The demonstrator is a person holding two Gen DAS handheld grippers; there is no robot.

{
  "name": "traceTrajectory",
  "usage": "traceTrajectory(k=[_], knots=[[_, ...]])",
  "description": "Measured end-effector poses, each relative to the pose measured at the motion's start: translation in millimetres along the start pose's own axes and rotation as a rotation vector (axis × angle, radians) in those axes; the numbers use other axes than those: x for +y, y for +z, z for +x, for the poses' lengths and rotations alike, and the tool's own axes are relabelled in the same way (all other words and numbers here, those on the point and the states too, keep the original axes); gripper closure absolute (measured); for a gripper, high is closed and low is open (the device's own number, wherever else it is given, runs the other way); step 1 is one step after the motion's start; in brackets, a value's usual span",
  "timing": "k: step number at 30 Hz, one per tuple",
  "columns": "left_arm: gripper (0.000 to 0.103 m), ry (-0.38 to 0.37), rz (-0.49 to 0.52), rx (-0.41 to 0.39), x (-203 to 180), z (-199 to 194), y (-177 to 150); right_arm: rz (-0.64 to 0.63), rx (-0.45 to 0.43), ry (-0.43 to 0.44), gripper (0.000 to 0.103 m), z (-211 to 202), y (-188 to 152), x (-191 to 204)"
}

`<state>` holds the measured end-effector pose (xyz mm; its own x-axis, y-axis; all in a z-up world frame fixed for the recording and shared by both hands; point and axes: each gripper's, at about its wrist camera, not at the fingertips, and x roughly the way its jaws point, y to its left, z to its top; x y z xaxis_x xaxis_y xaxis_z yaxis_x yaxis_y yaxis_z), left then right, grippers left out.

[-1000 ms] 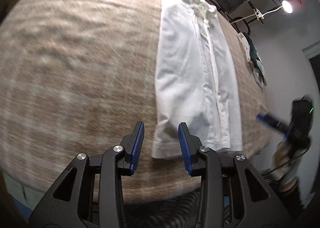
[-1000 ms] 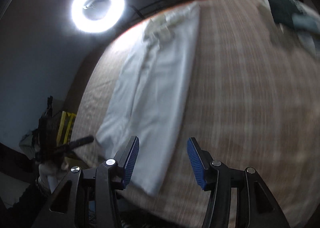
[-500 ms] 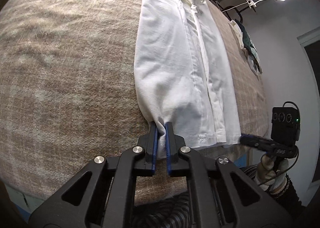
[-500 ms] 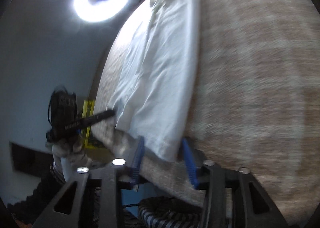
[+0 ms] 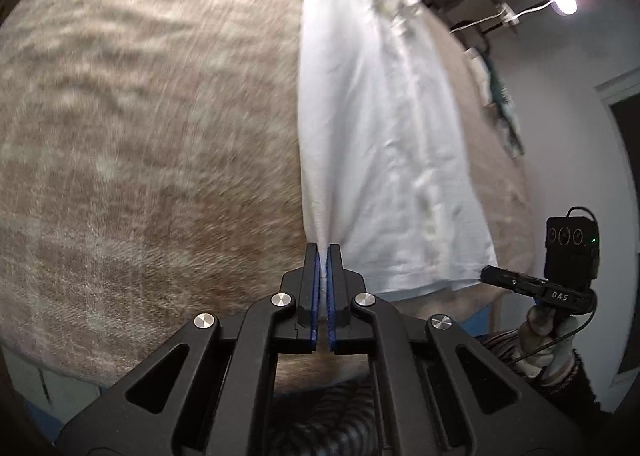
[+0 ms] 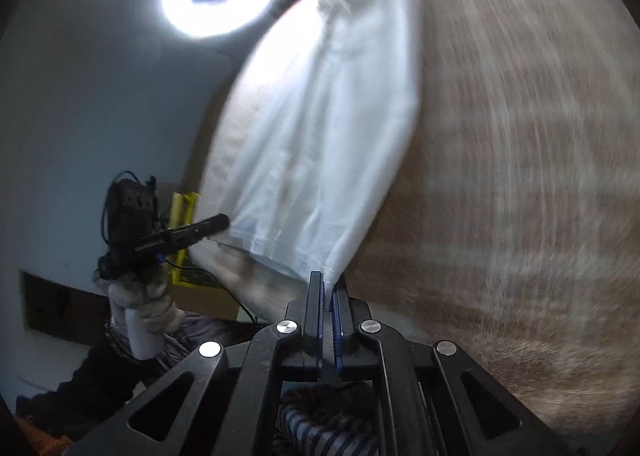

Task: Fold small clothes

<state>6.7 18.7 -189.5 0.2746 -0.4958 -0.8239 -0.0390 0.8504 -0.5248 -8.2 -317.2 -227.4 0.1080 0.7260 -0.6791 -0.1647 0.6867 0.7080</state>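
Lying lengthwise away, collar far, white shirt (image 5: 380,143), hem corners clamped by left gripper (image 5: 323,256), right gripper (image 6: 329,288)

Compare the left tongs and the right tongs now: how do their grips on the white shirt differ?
The left tongs pinch the hem corner of the white shirt on its left side; the right tongs pinch the hem corner on its right side. The left tongs' corner is flanked by blanket on the left; the right tongs' corner by blanket on the right. Both are shut on cloth.

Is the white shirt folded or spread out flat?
Partly folded: the white shirt lies as a narrow strip, sides tucked in, not yet folded lengthwise.
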Motion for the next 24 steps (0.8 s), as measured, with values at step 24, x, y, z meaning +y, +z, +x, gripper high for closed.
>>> traceTrajectory(k=[24], knots=[[0.102, -0.061, -0.027, -0.118, -33, -19, 98, 0.077, -0.164, 0.115, 0.102, -36, 96, -2]])
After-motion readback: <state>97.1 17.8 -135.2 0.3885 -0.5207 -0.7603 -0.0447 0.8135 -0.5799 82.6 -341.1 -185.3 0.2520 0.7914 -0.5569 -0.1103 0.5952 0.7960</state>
